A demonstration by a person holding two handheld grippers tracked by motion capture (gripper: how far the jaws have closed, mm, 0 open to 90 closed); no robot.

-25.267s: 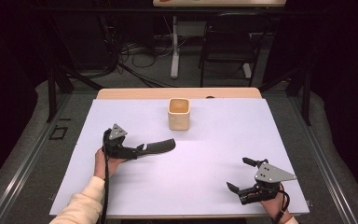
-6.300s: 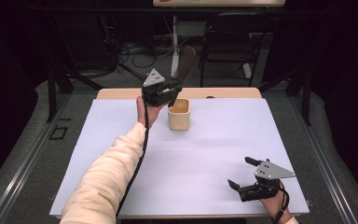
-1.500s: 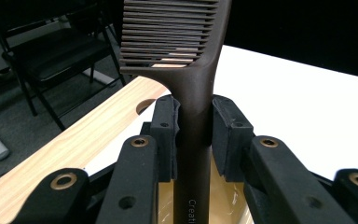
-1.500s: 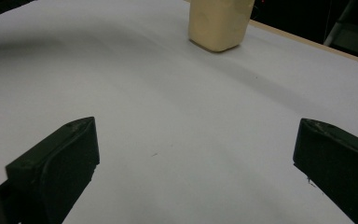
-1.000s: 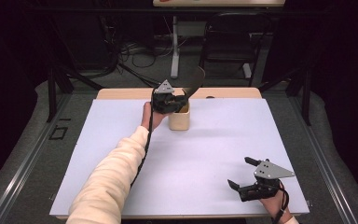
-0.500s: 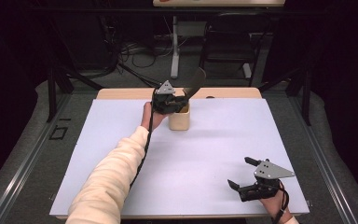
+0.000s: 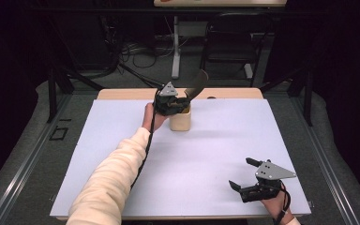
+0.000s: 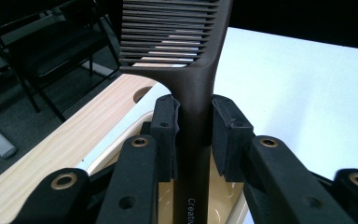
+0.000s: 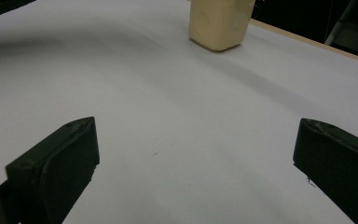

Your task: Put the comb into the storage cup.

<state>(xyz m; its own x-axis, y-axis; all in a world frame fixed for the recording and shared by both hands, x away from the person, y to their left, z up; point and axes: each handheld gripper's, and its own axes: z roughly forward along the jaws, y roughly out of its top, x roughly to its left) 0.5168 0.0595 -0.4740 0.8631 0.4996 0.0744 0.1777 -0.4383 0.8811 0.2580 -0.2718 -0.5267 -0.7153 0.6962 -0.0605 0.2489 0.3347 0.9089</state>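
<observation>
The left gripper (image 7: 183,99) is clamped on the dark handle of a comb (image 7: 196,85), its pads pressing both sides of the shaft just below the teeth, and it hangs over the cream cup (image 7: 180,120) at about twelve o'clock on the white sheet (image 7: 215,140). The comb's lower end dips into the cup's mouth while its toothed head slants up toward one o'clock, past the wooden table edge (image 7: 122,93). Beyond that edge stand a folding chair (image 7: 229,42) and a metal stand leg (image 7: 176,51) on the floor, with cables around them. The right gripper (image 7: 240,176) rests near five o'clock, jaws wide apart with nothing between them, well apart from the cup. Bare sheet spreads between the two grippers and out to nine o'clock.
</observation>
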